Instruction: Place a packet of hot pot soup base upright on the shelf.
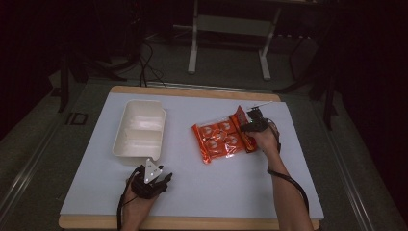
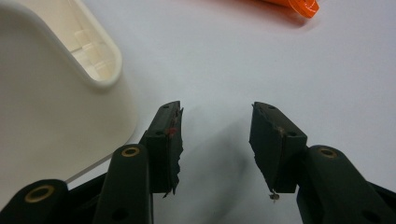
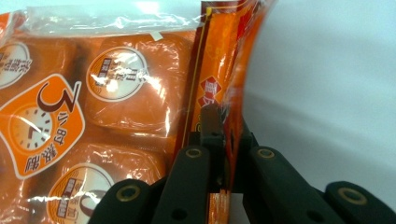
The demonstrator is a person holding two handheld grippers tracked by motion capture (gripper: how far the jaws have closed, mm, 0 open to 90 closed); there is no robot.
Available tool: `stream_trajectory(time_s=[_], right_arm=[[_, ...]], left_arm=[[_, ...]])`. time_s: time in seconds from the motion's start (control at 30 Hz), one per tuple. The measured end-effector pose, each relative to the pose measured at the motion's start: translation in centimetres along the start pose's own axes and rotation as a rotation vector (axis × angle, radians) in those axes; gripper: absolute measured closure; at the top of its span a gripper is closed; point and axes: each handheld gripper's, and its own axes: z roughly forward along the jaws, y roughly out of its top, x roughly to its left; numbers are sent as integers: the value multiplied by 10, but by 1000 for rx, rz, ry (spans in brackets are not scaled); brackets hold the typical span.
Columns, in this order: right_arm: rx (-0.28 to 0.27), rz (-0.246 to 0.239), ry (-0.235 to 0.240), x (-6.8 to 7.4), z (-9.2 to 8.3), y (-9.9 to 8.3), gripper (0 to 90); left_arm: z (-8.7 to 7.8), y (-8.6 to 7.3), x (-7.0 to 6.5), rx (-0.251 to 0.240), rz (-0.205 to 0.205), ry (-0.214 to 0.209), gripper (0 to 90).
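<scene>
- The right hand-held gripper (image 3: 223,140) is clamped on the near right edge of the orange snack pack (image 1: 222,140), which lies to its left on the bench (image 1: 202,192).
- The left hand-held gripper (image 2: 215,140) stands wide and empty, just beside the white tray (image 1: 139,129), well apart from the pack.

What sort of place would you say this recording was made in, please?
Probably a lab or workshop set up for recording, not a home. A bare white table stands on a dim floor, cables trail across that floor behind it, and the metal legs of a stand rise beyond.
</scene>
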Motion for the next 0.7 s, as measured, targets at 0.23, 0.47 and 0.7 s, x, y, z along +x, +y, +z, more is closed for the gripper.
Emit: stream_trajectory(time_s=[0.23,0.47,0.7], right_arm=[[-33,-55,-20,13,-14,3,897],[-76,-52,-13,25,-39,7,898],[-111,-98,2,39,-60,14,897]], left_arm=[[0,0,0,-1,-1,0,537],[0,0,0,0,0,1,537],[0,0,0,-2,0,4,537]])
